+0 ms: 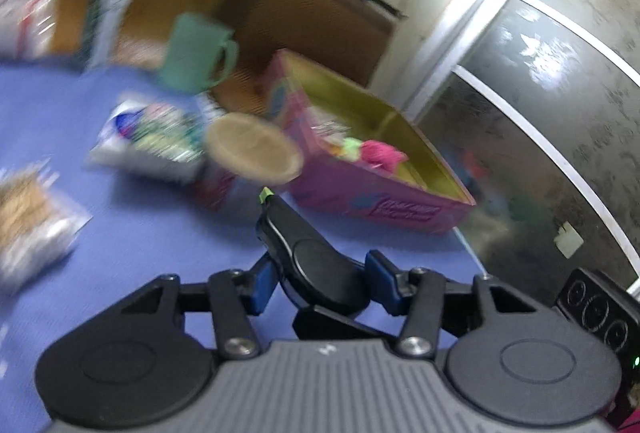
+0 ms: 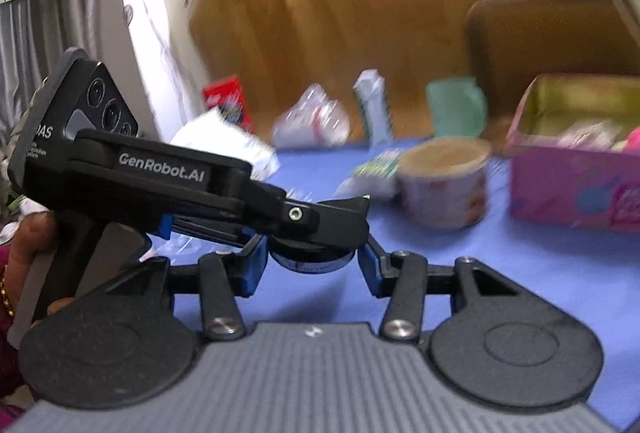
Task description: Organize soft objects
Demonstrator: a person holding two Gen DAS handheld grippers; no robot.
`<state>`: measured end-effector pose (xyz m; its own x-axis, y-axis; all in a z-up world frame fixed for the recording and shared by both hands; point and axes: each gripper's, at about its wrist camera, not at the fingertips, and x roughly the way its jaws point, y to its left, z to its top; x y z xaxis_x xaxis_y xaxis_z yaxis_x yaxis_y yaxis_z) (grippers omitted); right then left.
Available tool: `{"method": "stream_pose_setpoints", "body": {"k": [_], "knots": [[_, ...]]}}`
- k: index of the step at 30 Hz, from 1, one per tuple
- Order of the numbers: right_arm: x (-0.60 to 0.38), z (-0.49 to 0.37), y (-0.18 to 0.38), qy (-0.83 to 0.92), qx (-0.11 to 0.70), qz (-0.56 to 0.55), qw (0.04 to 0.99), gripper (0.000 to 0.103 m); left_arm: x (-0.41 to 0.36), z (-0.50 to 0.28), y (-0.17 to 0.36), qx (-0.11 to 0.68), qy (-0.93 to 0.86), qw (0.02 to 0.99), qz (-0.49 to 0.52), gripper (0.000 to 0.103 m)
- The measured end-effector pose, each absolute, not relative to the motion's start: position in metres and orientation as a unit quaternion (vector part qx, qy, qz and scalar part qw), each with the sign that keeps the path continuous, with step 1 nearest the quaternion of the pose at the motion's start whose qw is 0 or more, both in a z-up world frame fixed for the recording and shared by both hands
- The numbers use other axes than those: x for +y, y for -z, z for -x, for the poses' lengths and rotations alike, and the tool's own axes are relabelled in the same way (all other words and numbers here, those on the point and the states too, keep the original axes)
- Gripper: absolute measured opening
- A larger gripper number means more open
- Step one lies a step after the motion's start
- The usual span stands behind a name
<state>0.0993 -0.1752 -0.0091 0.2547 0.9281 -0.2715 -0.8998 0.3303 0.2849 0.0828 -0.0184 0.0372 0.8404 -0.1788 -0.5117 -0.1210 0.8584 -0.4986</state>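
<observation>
Hovering between picks, both grippers' fingers pinched together and empty, the next soft packet (image 1: pixel 148 141) needs carrying to the pink box (image 1: pixel 380 193).

Green mug (image 1: pixel 196 53), wooden-lidded tub (image 2: pixel 445 182)

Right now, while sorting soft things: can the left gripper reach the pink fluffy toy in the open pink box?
Probably yes: ahead of the left gripper, the pink fluffy toy lies uncovered in the open pink box; the tan-topped round tub stands left of it.
</observation>
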Motion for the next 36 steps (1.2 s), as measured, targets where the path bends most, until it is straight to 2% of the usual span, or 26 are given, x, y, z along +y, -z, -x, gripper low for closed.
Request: {"method": "stream_pose_setpoints", "body": {"k": [5, 12, 18, 21, 25, 32, 36], "knots": [[-0.206, -0.123, -0.001, -0.534, 0.148, -0.053, 0.831, 0.052, -0.052, -0.140, -0.060, 0.279, 0.054, 0.935, 0.211, 0.048], [-0.240, -0.181, -0.007, -0.457, 0.120, -0.068, 0.878, 0.052, -0.097, -0.232, -0.069, 0.283, 0.093, 0.940, 0.164, 0.048], [-0.256, -0.243, -0.004, -0.379, 0.133, -0.060, 0.914, 0.053, -0.119, -0.276, -0.061, 0.279, 0.055, 0.950, 0.133, 0.066], [-0.251, -0.268, 0.005, -0.320, 0.130, -0.017, 0.938, 0.061, -0.118, -0.275, -0.059, 0.276, 0.032, 0.951, 0.134, 0.066], [-0.266, -0.280, 0.011, -0.298, 0.141, -0.036, 0.943, 0.061, -0.110, -0.258, -0.059, 0.272, 0.022, 0.953, 0.130, 0.066], [-0.274, -0.246, 0.006, -0.304, 0.124, -0.068, 0.942, 0.061, -0.102, -0.203, -0.057, 0.258, 0.029, 0.959, 0.115, 0.067], [-0.263, -0.221, 0.002, -0.331, 0.118, -0.075, 0.933, 0.061, -0.092, -0.153, -0.052, 0.241, 0.016, 0.965, 0.104, 0.073]]}}
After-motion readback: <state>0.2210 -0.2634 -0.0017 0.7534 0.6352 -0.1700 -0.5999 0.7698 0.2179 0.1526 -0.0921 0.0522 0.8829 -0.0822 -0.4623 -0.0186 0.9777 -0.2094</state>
